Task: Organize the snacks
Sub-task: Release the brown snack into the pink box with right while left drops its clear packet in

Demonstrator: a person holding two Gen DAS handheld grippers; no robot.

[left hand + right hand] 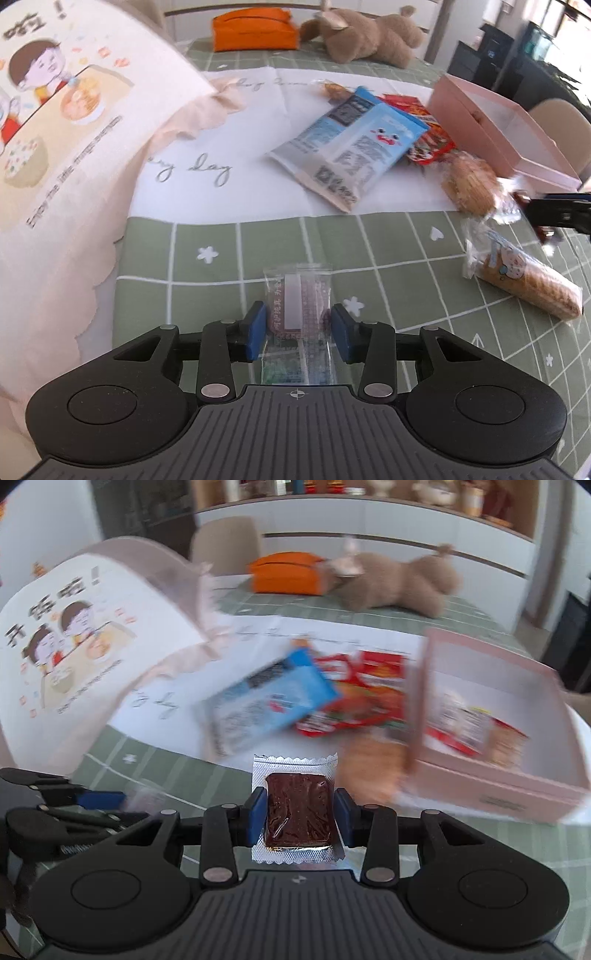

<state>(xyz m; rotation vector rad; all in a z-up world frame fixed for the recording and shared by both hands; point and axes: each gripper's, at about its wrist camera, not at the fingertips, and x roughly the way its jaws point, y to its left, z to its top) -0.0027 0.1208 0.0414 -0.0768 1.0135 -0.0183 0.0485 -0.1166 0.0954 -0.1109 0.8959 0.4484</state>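
My left gripper (297,330) is open around a small clear snack packet (297,314) that lies on the green checked tablecloth (388,258); the blue pads stand a little off its sides. My right gripper (300,814) is shut on a silver-edged packet with a dark brown slab (297,812), held above the table. A pink box (491,775) stands at the right and holds a red and white packet (461,727). A blue packet (354,147), a red packet (428,136) and wrapped biscuits (469,181) lie in a pile beside the box (498,125).
A wrapped roll cake (528,280) lies at the right. A cartoon-printed cloth bag (55,147) fills the left. An orange pouch (255,27) and a brown plush toy (369,33) lie at the far edge. The right gripper shows at the left view's right edge (561,214).
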